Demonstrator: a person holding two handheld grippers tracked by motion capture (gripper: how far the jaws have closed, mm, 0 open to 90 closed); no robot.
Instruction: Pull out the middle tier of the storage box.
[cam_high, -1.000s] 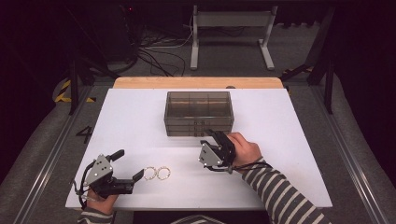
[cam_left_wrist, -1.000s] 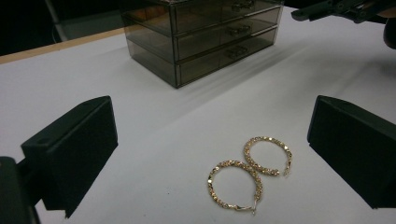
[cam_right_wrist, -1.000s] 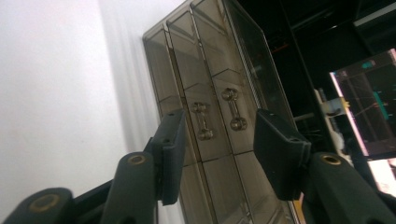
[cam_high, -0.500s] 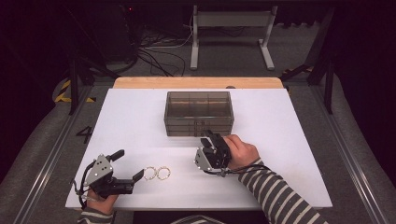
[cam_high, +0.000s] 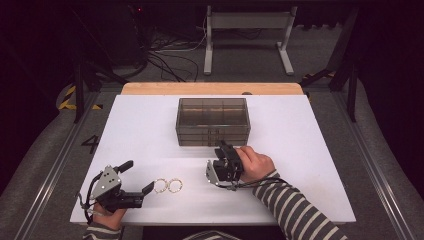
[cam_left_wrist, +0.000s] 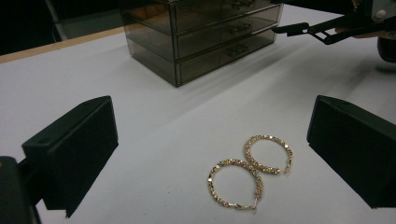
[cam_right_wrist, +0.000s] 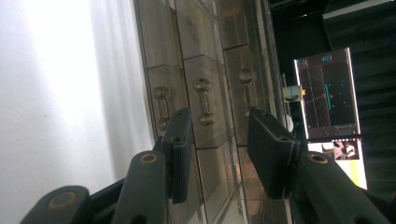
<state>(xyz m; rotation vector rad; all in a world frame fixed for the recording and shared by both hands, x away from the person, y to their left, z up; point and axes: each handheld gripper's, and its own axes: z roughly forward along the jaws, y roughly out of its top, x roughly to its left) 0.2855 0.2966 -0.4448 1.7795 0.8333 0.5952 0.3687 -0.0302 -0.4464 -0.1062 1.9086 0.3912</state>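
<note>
A smoky clear drawer box (cam_high: 212, 121) stands mid-table, its three drawers facing me. My right gripper (cam_high: 223, 148) is rolled on its side just in front of it and points at the drawer fronts (cam_right_wrist: 205, 70). Its jaws have just been closing and stand open and partly narrowed. The middle handle (cam_right_wrist: 204, 108) lies in line with the gap, farther off and untouched. Two gold hoop earrings (cam_high: 168, 185) lie side by side at the front left. My left gripper (cam_high: 137, 176) rests open beside them, and the earrings (cam_left_wrist: 250, 170) lie ahead of its wide-spread jaws.
A wooden strip (cam_high: 212, 88) runs along the table's far edge. Beyond it are a dark floor with cables and a metal stand (cam_high: 246, 30). A lit screen (cam_right_wrist: 329, 93) shows behind the drawers in the right gripper view. Bare white tabletop (cam_high: 310, 130) lies right of the box.
My right hand has sunk slightly toward the table in front of the drawers. The left gripper and the earrings have not moved.
</note>
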